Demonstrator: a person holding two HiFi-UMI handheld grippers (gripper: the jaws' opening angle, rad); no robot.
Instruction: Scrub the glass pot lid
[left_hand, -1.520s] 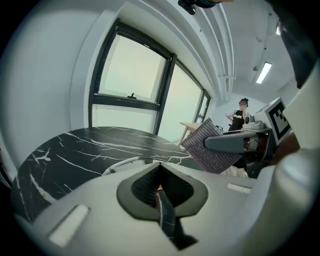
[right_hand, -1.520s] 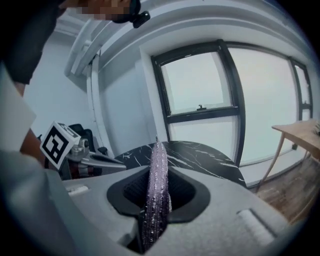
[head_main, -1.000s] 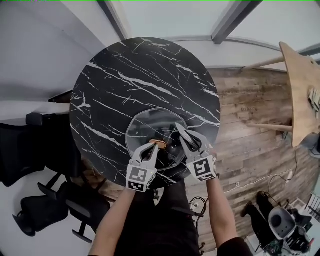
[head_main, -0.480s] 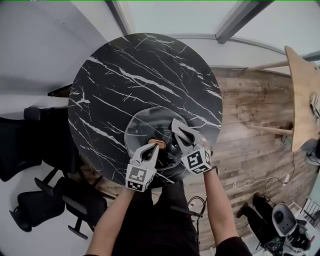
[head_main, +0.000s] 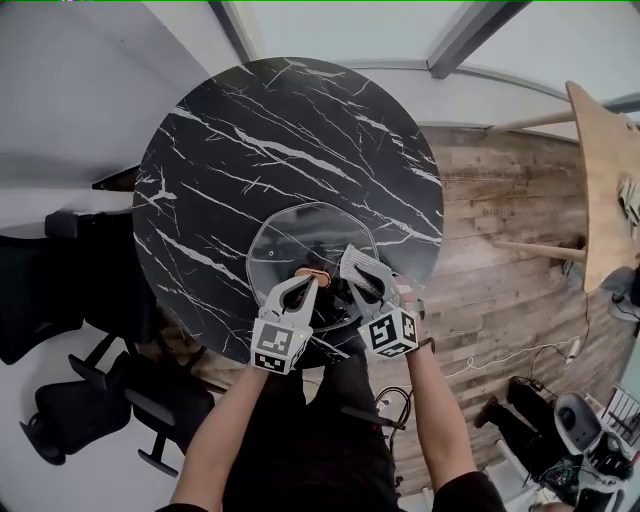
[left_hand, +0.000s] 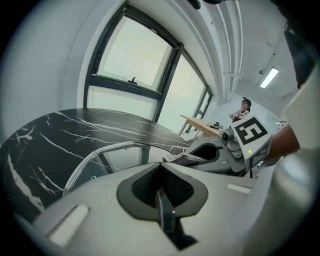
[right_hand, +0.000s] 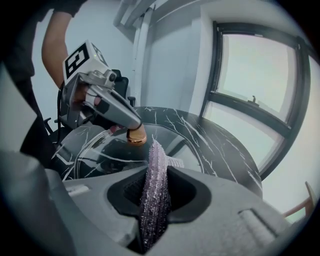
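At 6 o'clock on the table (head_main: 250, 130), the left gripper (head_main: 305, 285) pinches the glass lid (head_main: 290, 238) by its knob (head_main: 312, 274). The right gripper (head_main: 352, 262) clamps a purple scrub cloth (right_hand: 155, 185). Scrubbing seems underway; next, press the cloth down and wipe toward 12 o'clock.

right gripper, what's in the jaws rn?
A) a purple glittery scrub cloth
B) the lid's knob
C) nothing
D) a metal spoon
A: the right gripper view shows the right gripper with its jaws pinched on a purple glittery scrub cloth, while the left gripper is the one clamped on the knob of the glass lid.
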